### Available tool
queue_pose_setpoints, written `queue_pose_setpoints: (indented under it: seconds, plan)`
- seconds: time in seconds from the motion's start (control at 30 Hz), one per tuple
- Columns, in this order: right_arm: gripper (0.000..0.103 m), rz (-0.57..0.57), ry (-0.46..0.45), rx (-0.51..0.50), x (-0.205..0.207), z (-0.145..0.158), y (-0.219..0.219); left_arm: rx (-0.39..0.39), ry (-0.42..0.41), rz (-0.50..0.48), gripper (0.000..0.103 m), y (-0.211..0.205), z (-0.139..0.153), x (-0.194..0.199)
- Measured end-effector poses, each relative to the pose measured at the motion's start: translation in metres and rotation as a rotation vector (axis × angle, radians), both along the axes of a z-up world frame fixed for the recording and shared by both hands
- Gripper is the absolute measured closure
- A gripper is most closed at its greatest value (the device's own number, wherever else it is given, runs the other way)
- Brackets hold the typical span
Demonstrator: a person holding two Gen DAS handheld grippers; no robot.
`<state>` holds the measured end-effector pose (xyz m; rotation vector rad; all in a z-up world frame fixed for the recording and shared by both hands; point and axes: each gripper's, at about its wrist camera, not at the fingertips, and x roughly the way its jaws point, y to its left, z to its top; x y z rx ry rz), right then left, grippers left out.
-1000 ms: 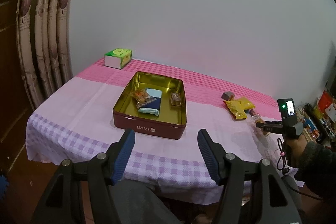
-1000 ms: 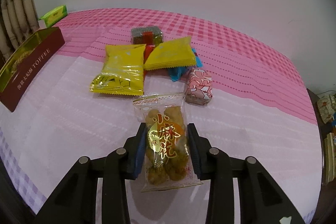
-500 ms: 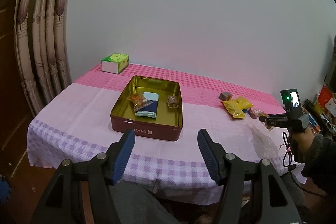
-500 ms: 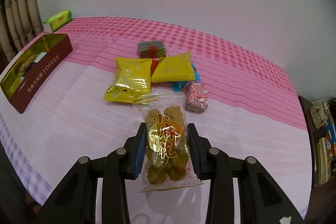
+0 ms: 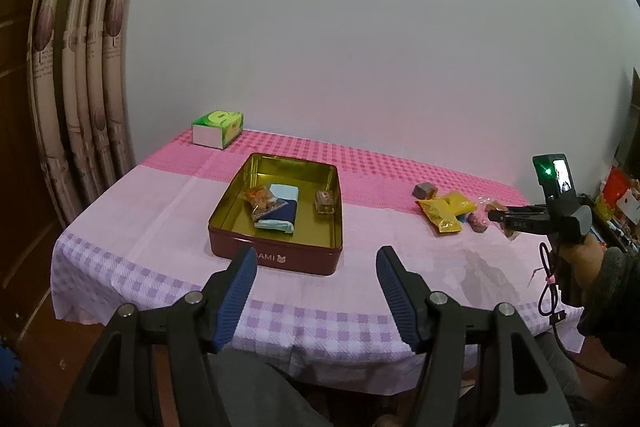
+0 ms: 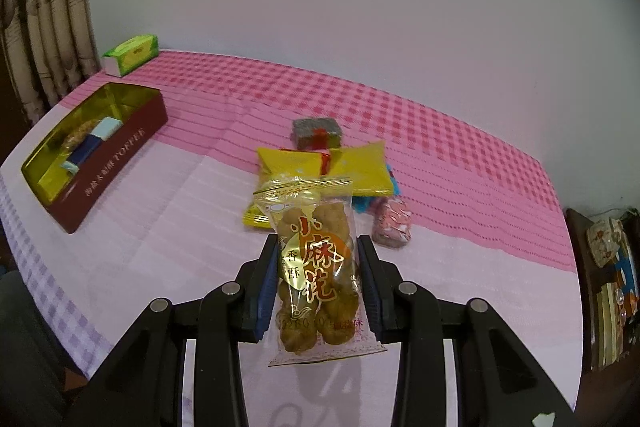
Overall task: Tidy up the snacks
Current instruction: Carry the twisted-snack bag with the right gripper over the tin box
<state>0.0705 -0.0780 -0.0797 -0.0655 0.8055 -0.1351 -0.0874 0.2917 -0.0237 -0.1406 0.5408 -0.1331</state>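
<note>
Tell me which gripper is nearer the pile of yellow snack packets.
Right. The right gripper hovers just in front of the yellow snack packets; the left gripper hangs off the table's near edge, before the tin.

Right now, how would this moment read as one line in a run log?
right gripper: shut on fried-dough twist packet, above table | left gripper: open, empty | toffee tin: holds several snacks

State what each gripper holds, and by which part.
Right gripper: clear fried-twist snack packet, pinched across its middle by both long edges. Left gripper: nothing, open.

Left claw [image 5: 313, 293] hangs open and empty; right claw [image 6: 318, 281] is clamped tight, pointing downward.
</note>
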Motion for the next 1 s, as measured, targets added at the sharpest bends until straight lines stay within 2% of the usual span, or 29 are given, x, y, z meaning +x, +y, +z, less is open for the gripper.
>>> queue_pose_setpoints:
  seconds: [0.23, 0.53, 0.7, 1.0]
  plan:
    - [0.069, 0.018, -0.004, 0.026, 0.003, 0.005, 0.022, 0.028, -0.039, 0.015, 0.04, -0.002, 0.005, -0.007]
    - [0.069, 0.064, -0.003, 0.019, 0.018, 0.019, 0.072, 0.078, -0.098, 0.027, 0.04, -0.004, 0.013, -0.016]
    - [0.069, 0.082, -0.013, 0.035, 0.018, 0.029, 0.097, 0.055, -0.072, 0.059, 0.04, 0.005, 0.012, -0.01]
    - [0.069, 0.089, -0.003, 0.036, 0.009, 0.04, 0.11, -0.014, -0.02, 0.134, 0.04, 0.029, 0.005, -0.005]
